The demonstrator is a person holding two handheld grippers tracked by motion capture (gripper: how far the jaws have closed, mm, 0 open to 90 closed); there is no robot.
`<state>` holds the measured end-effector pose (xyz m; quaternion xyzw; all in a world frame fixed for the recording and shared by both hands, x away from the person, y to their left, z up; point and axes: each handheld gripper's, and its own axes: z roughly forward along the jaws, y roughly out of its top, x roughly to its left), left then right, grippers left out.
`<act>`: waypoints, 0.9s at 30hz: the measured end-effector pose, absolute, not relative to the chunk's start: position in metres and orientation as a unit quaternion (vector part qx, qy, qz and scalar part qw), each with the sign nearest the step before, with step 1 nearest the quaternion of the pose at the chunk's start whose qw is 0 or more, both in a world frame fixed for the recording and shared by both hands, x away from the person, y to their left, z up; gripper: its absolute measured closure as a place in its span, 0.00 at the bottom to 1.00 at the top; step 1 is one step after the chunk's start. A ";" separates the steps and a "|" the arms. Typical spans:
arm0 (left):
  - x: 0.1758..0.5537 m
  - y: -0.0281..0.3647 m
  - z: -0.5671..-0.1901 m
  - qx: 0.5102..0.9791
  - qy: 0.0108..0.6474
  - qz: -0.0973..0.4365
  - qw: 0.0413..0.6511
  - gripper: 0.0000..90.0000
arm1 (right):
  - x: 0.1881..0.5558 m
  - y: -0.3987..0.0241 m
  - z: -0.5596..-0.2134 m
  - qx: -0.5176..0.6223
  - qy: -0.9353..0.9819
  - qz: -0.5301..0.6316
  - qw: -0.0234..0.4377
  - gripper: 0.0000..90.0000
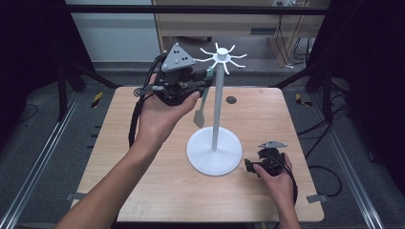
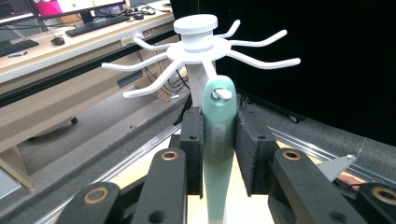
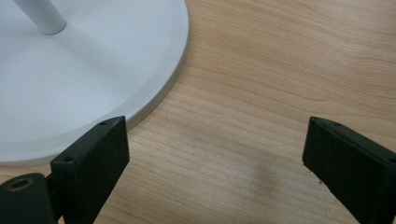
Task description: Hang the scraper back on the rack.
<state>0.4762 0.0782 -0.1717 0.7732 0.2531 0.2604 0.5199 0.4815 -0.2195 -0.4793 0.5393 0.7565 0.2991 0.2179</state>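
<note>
Left gripper (image 1: 206, 78) raised high over the far left part of the table (image 1: 143, 191), clamped on the green handle of a spatula (image 2: 218, 140). Handle upright between the black pads (image 2: 192, 154), pressed from both sides, metal rivet at its top end. Grey blade (image 1: 199, 114) hanging down below the gripper, beside the pole (image 1: 217, 109), apart from it as far as the high view tells. Handle top right in front of the white hook stand (image 1: 214, 152), just under the ring of curved hooks (image 2: 261, 58); touching a hook or not: cannot tell. Stand base round, flat, white, sitting mid-table.

Right gripper (image 1: 249, 164) low at the near right of the table, held in the right hand (image 1: 279, 183), just beside the stand base. Jaws wide apart, nothing between them except bare wood. Left pad (image 3: 93, 158) close by the rim of the base (image 3: 154, 100), apparently not touching it. Right pad (image 3: 350, 158) over plain tabletop.

Dark round spot (image 1: 231, 99) on the table behind the stand. Desk with keyboard (image 2: 95, 24) and monitors in the background of the left gripper view.
</note>
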 end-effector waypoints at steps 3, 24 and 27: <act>0.476 0.078 -0.172 0.772 0.252 0.260 0.522 0.79 | 0.482 -0.220 -0.479 0.537 0.758 0.299 0.219 0.08; 0.452 0.104 -0.188 0.780 0.242 0.271 0.510 0.64 | 0.481 -0.219 -0.479 0.538 0.756 0.300 0.221 0.08; 0.448 0.109 -0.192 0.780 0.242 0.269 0.510 0.62 | 0.481 -0.219 -0.478 0.537 0.756 0.300 0.223 0.08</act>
